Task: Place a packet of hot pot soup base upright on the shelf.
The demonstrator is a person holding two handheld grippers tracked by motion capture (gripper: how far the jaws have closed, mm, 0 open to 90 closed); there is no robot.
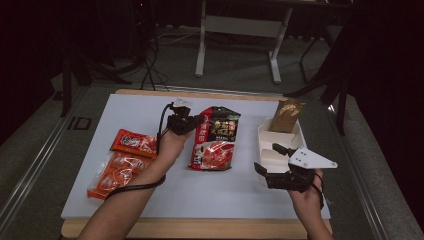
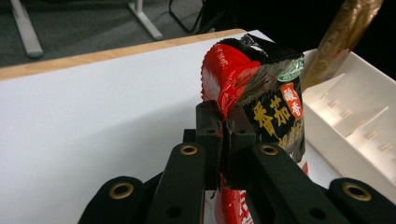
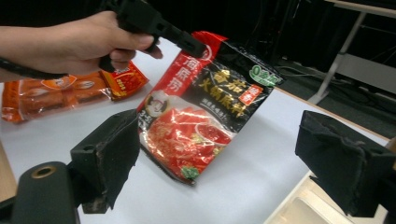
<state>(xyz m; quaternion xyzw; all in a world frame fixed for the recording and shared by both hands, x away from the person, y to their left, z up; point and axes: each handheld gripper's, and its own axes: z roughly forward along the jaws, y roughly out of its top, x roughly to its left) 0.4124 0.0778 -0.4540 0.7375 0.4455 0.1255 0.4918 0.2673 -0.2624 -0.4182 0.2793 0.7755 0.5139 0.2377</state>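
Observation:
A red-and-black soup-base packet (image 1: 215,137) is tilted up off the white table top, its lower end near the surface. My left gripper (image 1: 182,122) is shut on its upper left edge. In the left gripper view the jaws (image 2: 223,116) pinch the red crimped edge of the packet (image 2: 261,88). My right gripper (image 1: 270,160) stands open at the near left corner of a white divided tray (image 1: 295,137). The right gripper view has its jaws wide apart (image 3: 229,158) with nothing between them; beyond them are the packet (image 3: 201,116) and the left gripper (image 3: 154,25).
Two orange-red snack packets (image 1: 132,142) (image 1: 112,175) lie at the table's left. A brown packet (image 1: 286,116) stands upright in the tray's far compartment. The white table top (image 1: 150,107) ends in a wooden edge. Desk legs and cables stand on the floor behind.

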